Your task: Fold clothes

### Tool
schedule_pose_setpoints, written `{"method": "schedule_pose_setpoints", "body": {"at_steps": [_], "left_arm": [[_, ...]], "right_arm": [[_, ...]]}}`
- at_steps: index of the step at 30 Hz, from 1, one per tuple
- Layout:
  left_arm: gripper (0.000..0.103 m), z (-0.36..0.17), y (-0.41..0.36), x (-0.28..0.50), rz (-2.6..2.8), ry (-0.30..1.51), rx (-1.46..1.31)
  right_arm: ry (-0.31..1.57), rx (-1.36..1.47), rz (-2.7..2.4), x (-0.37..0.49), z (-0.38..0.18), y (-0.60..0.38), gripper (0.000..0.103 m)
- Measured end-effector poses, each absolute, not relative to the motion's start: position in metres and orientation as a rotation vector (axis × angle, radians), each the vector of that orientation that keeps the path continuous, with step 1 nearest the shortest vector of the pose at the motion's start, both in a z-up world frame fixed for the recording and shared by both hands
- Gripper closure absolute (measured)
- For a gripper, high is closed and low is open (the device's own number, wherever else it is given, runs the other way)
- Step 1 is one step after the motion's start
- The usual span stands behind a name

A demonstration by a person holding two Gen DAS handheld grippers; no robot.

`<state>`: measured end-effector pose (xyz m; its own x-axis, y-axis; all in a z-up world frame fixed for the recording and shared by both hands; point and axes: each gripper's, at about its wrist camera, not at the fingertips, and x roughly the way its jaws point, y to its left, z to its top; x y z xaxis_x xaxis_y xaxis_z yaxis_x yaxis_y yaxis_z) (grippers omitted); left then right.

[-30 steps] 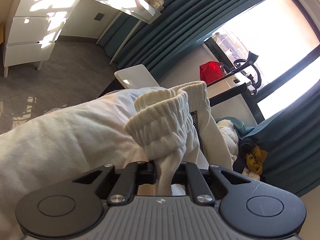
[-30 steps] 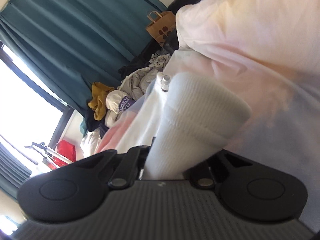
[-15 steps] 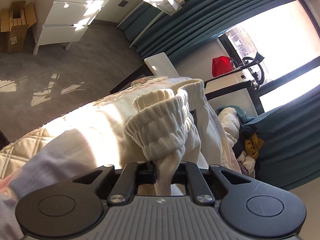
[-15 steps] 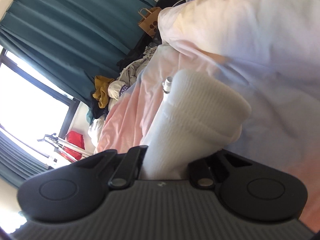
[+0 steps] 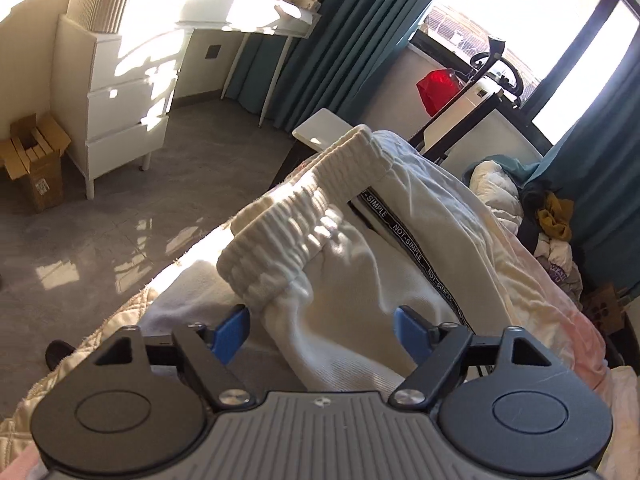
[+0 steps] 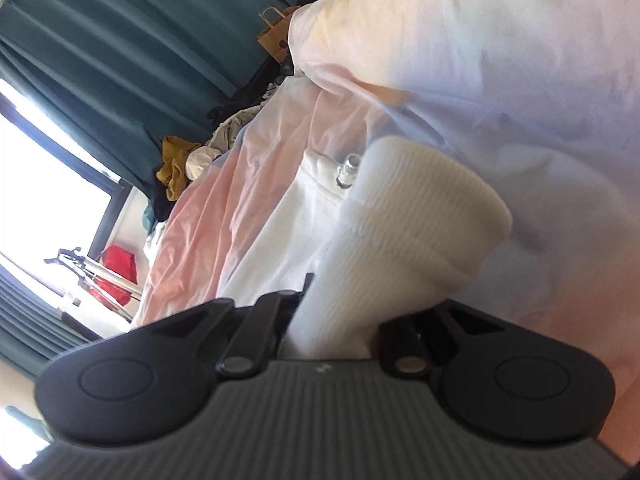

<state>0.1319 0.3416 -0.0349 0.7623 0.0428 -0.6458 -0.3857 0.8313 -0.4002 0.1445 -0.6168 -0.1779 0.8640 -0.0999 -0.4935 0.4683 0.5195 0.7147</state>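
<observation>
"NOT-SIMPLE" on trouser stripe

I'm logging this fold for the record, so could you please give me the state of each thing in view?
Left gripper: open, cream trousers lying loose between its blue pads.
Right gripper: shut on ribbed cuff.
Cream trousers: crumpled on the bed, unfolded.
Cardboard box: open.

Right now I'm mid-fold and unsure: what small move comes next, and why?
Probably draw the left gripper back, clear of the pants. Its jaws stand open, so that cuff lies free on the bed, while the right gripper is clamped on the other cuff.
</observation>
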Motion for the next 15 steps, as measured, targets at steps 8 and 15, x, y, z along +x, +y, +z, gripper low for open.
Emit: {"method": "schedule_pose_setpoints", "body": {"at_steps": [8,15], "left_arm": [[0.012,0.005,0.233,0.125,0.175,0.590,-0.257],[0.012,-0.011,0.129,0.180,0.054,0.639,-0.118]], "right_arm": [[0.426,0.893,-0.345,0.147,-0.186,-0.614,0.090],[0.408,0.895,-0.348,0.147,-0.187,-0.614,0.090]]}}
